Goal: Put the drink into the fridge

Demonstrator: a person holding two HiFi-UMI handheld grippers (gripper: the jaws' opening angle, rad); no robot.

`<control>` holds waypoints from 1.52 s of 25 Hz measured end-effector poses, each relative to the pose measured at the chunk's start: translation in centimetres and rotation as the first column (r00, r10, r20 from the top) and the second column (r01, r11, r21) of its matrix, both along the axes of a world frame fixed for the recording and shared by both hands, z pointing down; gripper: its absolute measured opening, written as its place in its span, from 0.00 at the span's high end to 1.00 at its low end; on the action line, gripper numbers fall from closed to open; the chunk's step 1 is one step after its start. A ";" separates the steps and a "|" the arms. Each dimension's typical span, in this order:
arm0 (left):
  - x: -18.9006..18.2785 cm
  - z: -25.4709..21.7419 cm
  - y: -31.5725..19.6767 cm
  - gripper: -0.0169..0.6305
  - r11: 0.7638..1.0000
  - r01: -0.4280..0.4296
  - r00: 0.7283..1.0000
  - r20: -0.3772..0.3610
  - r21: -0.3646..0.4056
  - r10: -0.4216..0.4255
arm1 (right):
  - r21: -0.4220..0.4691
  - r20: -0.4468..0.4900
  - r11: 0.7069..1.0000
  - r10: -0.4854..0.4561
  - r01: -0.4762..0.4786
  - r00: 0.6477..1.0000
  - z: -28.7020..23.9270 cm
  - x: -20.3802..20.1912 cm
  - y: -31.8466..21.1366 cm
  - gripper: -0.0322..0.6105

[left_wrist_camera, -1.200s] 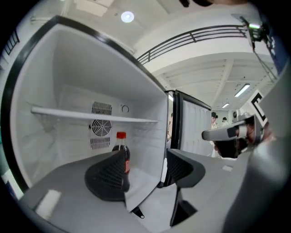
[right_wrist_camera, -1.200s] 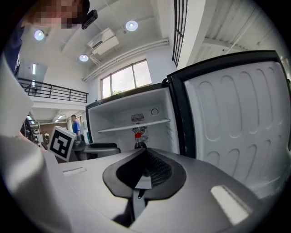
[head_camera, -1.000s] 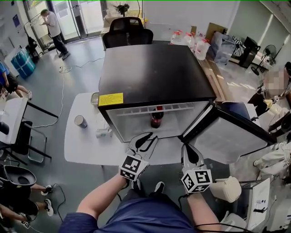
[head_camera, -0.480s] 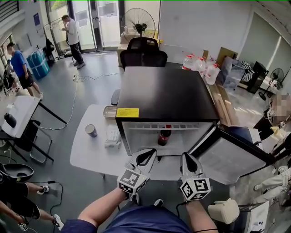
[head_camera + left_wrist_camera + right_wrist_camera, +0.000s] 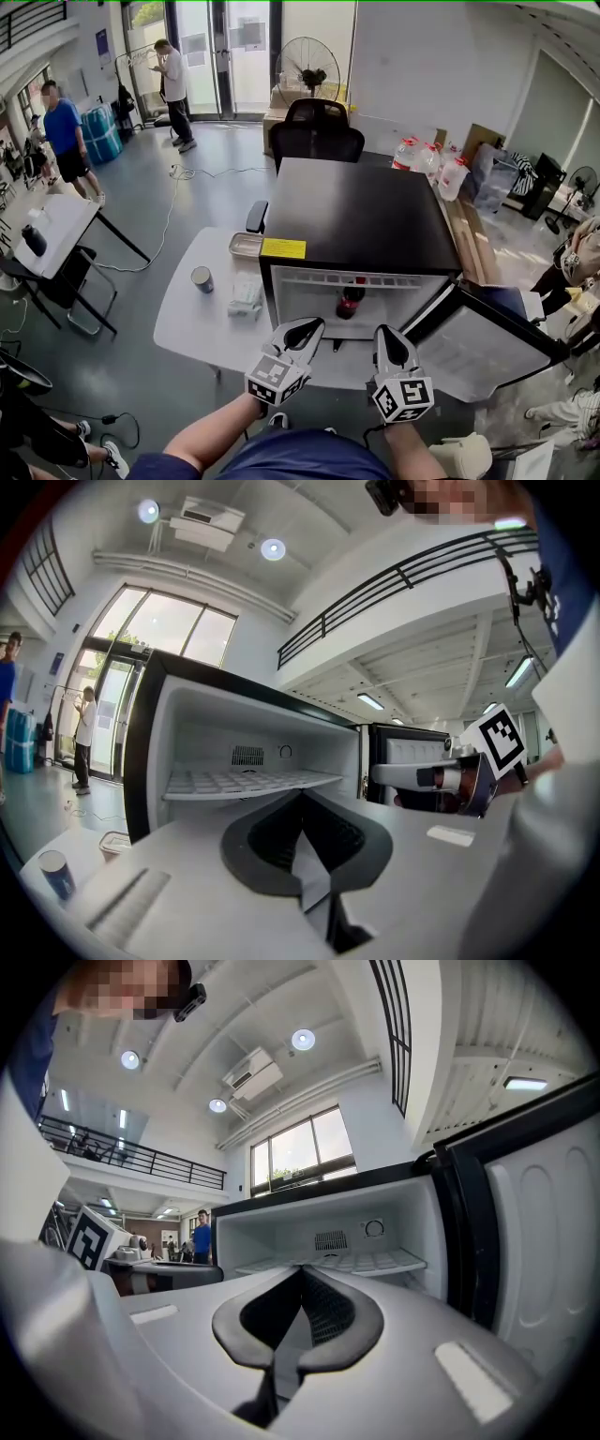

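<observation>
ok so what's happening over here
A person holds a two-jaw tool in each hand in front of a small black fridge on a white table. Its door stands open, and a dark drink bottle already stands inside. The left tool and right tool are both shut and empty, just outside the opening.

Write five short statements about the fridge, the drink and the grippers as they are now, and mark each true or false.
The fridge door stands open. True.
The drink bottle stands inside the fridge. True.
The left gripper holds the bottle. False: it is shut on nothing.
The right gripper is wide open. False: its jaws are together.
The cup sits on the fridge. False: it stands on the table, left of it.
</observation>
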State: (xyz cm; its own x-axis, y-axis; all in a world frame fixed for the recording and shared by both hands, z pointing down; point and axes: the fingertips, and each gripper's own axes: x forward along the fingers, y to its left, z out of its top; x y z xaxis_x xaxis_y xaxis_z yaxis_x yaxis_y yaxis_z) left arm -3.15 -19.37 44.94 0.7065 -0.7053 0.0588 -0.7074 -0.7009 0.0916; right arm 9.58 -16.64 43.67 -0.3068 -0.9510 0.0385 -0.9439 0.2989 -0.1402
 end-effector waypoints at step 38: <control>0.8 0.5 -2.0 0.97 1.000 0.031 0.999 -0.024 -0.005 -0.031 | 0.003 0.000 0.999 0.037 -0.037 0.999 0.0 2.0 -0.2 0.94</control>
State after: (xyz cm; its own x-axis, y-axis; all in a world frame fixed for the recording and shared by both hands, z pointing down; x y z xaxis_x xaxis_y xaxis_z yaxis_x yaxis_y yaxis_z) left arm -2.38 -21.34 45.40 0.6854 -0.7267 0.0457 -0.7264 -0.6781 0.1124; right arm 11.63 -16.88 43.69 -0.2715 -0.9618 0.0355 -0.9544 0.2643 -0.1389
